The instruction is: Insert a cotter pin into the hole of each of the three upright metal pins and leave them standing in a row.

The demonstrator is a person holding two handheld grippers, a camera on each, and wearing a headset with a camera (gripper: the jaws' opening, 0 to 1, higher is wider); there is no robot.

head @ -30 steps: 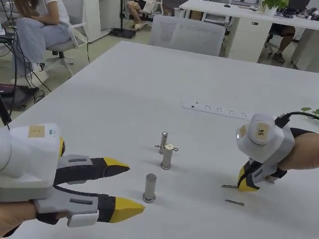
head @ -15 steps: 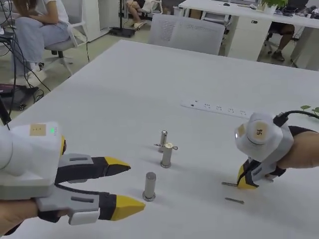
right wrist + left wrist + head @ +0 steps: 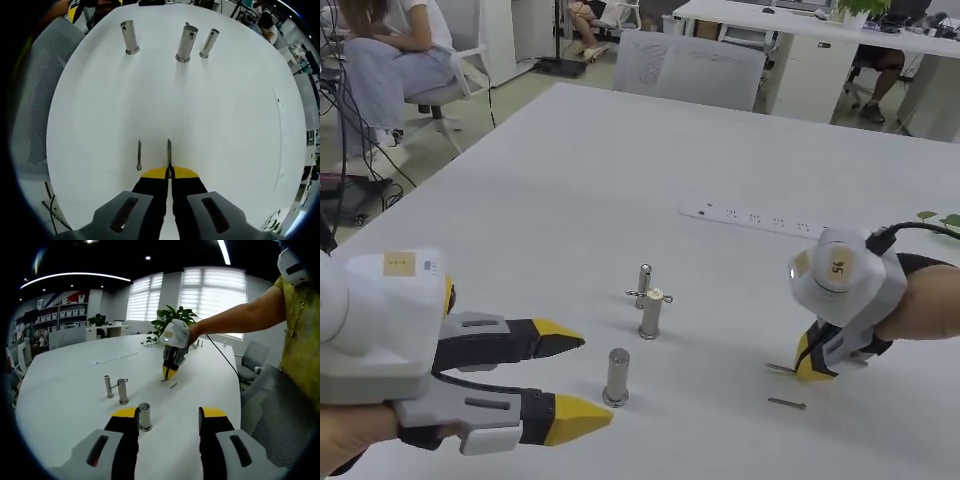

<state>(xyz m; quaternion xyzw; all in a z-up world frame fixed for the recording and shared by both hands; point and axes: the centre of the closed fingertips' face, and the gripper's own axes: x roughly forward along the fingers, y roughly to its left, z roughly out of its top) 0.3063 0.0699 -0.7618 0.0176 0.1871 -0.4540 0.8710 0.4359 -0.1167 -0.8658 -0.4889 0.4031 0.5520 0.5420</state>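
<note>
A white power strip point(image 3: 750, 218) lies on the table point(image 3: 570, 170); perhaps a mesh chair point(image 3: 690, 66) beyond.

A round yellowish label point(image 3: 838, 267) on the housing of the right gripper point(image 3: 810, 370) carries a tilted 2-digit number, seemingly 95. The small yellow sticker point(image 3: 399, 264) on the left gripper point(image 3: 582, 380) bears print too small to read.

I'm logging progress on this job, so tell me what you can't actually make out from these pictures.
- Head view: whether the far pin carries its own cotter pin. The middle pin overlaps it, and the detail is small.
- Head view: the near pin, whose hole is too small to see.
- Right gripper view: how far the held cotter pin runs into the right gripper, whose shut jaws cover its near end.
</note>
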